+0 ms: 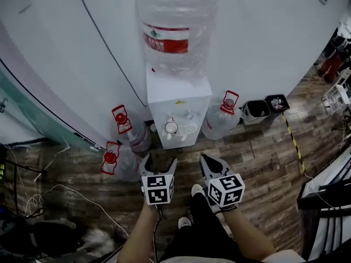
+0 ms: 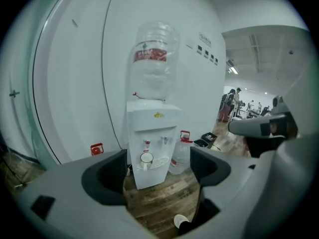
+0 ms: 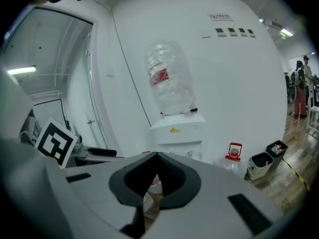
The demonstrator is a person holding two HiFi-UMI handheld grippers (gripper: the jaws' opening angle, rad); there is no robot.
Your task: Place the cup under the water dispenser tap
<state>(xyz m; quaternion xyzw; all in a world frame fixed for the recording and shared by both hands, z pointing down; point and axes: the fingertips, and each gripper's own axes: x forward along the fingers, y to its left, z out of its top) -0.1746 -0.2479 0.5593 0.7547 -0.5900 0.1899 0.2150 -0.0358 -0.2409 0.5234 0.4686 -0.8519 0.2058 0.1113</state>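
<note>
A white box-shaped water dispenser [image 1: 178, 100] stood against the curved white wall [image 1: 82, 53], carrying a large clear plastic bottle with a red label [image 1: 173, 26] upside down on top. The small white round cup with a dark rim [image 1: 171, 127] sat on the dispenser's white drip tray [image 2: 162, 162], just below the red-tipped tap [image 2: 147, 142]. It looked upright, long axis vertical and mouth upward. In the left gripper view its handle pointed toward 6 o'clock, away from the dispenser's front.

The left gripper [image 1: 159, 162] hung over the wooden plank floor [image 1: 258, 158], apart from the cup, which lay at about 12 o'clock from it. Its jaws stood wide apart with nothing between them. The right gripper [image 1: 207, 160] was beside it at 3 o'clock, with the cup at about 10 o'clock. Its jaw tips were pressed together and gripped nothing.

Three clear spare bottles with red handles stood on the floor, two [image 1: 131, 141] at 9 o'clock of the dispenser and one [image 1: 222, 119] at 3 o'clock. Two small bins [image 1: 256, 111] stood beyond the latter.
</note>
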